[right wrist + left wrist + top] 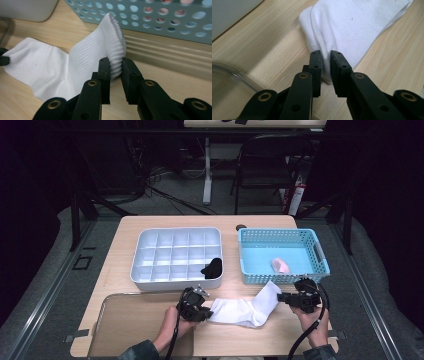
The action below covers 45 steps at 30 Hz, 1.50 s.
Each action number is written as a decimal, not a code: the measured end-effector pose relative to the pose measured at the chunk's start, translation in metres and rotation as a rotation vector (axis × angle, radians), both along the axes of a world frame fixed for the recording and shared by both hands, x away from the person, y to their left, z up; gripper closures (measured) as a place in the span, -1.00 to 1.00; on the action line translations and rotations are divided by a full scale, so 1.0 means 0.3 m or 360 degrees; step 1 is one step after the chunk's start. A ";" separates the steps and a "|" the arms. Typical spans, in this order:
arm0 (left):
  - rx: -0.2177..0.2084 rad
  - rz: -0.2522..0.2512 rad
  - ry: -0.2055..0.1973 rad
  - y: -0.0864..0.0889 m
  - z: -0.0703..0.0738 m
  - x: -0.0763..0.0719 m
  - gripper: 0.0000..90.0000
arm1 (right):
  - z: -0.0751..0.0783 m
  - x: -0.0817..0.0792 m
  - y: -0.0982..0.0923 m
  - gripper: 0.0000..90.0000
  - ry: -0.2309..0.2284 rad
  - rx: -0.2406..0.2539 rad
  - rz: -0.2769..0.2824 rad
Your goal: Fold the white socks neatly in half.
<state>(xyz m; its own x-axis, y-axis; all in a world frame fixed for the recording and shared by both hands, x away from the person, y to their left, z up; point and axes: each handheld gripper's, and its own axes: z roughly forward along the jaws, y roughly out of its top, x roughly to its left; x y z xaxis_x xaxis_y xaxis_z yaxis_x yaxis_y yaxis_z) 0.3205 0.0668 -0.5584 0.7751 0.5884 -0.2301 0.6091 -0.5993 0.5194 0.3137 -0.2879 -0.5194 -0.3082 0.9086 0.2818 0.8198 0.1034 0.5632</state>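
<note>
**Two-Point Hold on White Sock: Risk Notes**

**Position.** The white sock [245, 309] lies on the bench [125, 227] near its front edge, at about 6 o'clock from the gap between the white divided tray [176, 256] and the blue basket [283, 255]. One end points to 9 o'clock; the ribbed cuff end rises toward 2 o'clock, close to the basket wall.

**Jaw state.** The left gripper [325, 58] has its jaws pressed onto the 9 o'clock end of the sock, with a fold of fabric between the pads. The right gripper [115, 65] pinches the ribbed cuff, which stands up off the bench.

**Likely faults.**
- Slip at the cuff: the right jaws appear to hold only the cuff's edge. A sharp pull toward 3 o'clock could draw the ribbing out of the pads.
- Uneven tension: if one hand lifts faster than the other, the sock may twist and fold unevenly.
- Snagging: the raised cuff sits near the basket's perforated wall, so a swing toward 12 o'clock could catch it there.
- Collision: the left gripper works beside the clear tray [131, 326] at 8 o'clock; a low sweep could strike its rim.

A black item [212, 267] sits in one tray compartment and a pink item [280, 265] lies in the basket.
</note>
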 end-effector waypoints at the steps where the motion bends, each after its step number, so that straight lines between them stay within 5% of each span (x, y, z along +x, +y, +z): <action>1: 0.0001 0.0001 -0.0001 0.000 0.001 0.000 0.77 | 0.009 -0.004 0.007 0.74 -0.0004 -0.0006 0.0016; 18: -0.0013 -0.0008 0.0006 -0.004 0.000 -0.004 0.77 | 0.089 -0.044 0.121 0.74 -0.0111 0.0045 0.0186; 30: -0.0037 -0.0013 0.0029 -0.011 -0.005 -0.007 0.76 | 0.101 -0.055 0.295 0.75 -0.0213 -0.0020 0.0367; 45: -0.0055 -0.0002 0.0041 -0.015 -0.007 -0.010 0.75 | -0.021 -0.038 0.498 0.73 -0.0125 -0.0218 0.0650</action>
<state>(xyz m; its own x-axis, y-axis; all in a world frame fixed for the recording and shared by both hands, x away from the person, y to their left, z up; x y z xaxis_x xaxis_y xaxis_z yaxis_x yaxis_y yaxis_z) 0.3175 0.0624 -0.5605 0.7693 0.5789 -0.2703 0.6220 -0.5822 0.5236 0.3022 -0.1384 -0.5257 -0.6655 0.7353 0.1287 0.6516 0.4882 0.5806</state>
